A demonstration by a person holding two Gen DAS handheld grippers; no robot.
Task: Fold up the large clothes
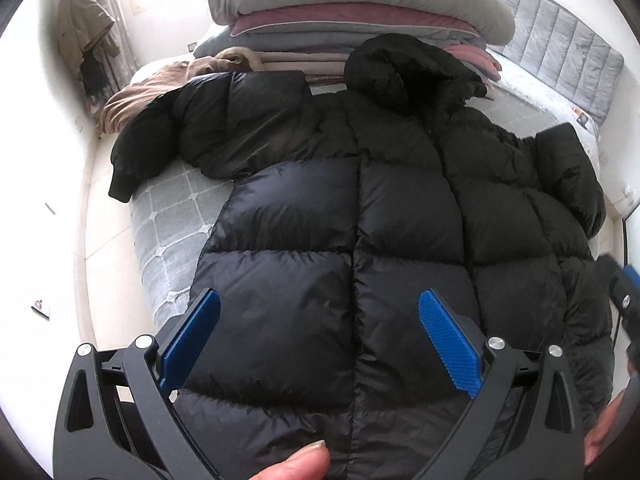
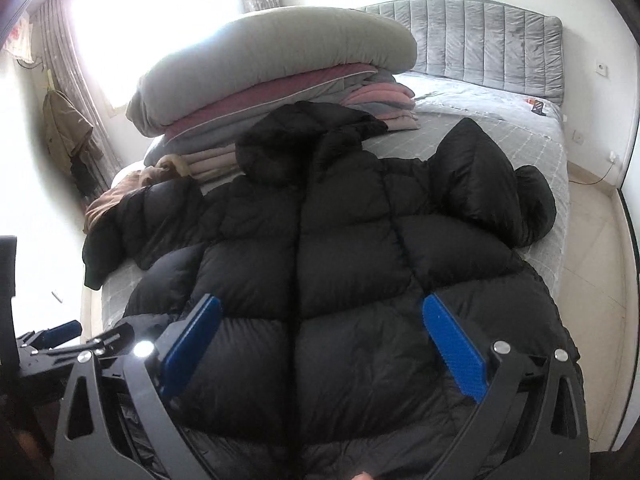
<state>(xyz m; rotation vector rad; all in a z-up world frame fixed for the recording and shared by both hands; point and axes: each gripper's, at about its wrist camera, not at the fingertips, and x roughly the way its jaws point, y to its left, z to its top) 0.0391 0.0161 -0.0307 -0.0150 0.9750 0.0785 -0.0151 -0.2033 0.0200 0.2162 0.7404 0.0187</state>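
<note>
Both grippers hover over a black puffer coat (image 1: 360, 216) spread flat on a grey bed (image 1: 168, 216): the left gripper (image 1: 320, 332) and right gripper (image 2: 322, 334) each hold their blue fingers wide apart, gripping nothing. The coat's hood lies at the far end, against a pile of folded bedding (image 2: 272, 80), its sleeves out left and right.

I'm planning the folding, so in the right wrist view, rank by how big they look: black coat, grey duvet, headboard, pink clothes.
1. black coat
2. grey duvet
3. headboard, though it's farther away, so unsure
4. pink clothes
</note>
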